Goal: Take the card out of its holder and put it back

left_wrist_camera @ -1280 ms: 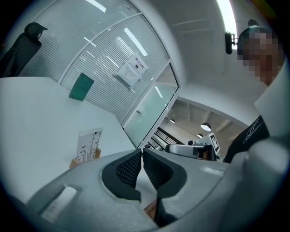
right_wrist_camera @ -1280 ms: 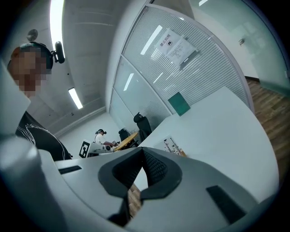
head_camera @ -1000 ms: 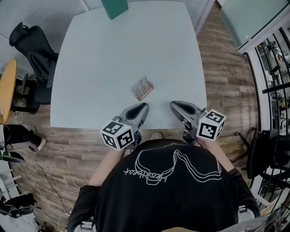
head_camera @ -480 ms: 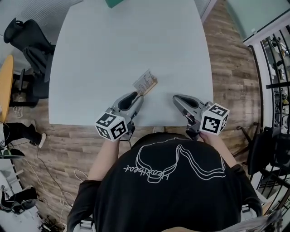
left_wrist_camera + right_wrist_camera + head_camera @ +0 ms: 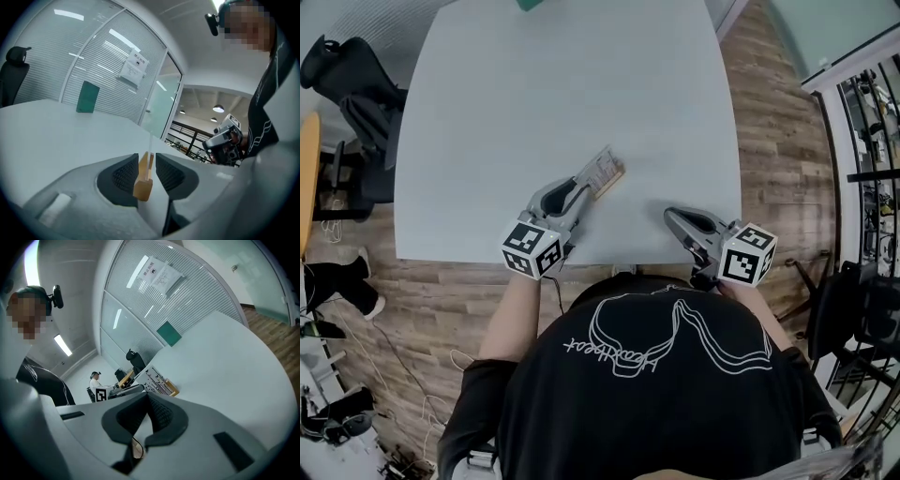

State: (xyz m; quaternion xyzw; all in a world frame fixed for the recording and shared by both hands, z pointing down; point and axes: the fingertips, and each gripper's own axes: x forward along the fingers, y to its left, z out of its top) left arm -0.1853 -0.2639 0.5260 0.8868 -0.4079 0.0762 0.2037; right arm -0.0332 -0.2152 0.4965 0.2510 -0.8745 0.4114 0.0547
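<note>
The left claw point(image 5: 148, 159) stands apart: its jaws have just been opening, and the near end of the wooden holder point(image 5: 142, 186) sits in the gap between the two dark ribbed pads, with a slit of space on either side, so nothing is clamped. The card point(image 5: 596, 170) stands upright in the holder's slot, seen edge-on as a thin pale line in the left gripper view, and the holder rests on the pale table point(image 5: 562, 84), near its front edge. In the head view the left forearm point(image 5: 511, 314) reaches forward over the table's front edge, and the claw points slantwise up and to the right at the holder. The right claw point(image 5: 147, 399) has its jaws together with nothing between them. It hovers over the table's front edge off to the right, apart from the holder, angled toward the card's printed face.
</note>
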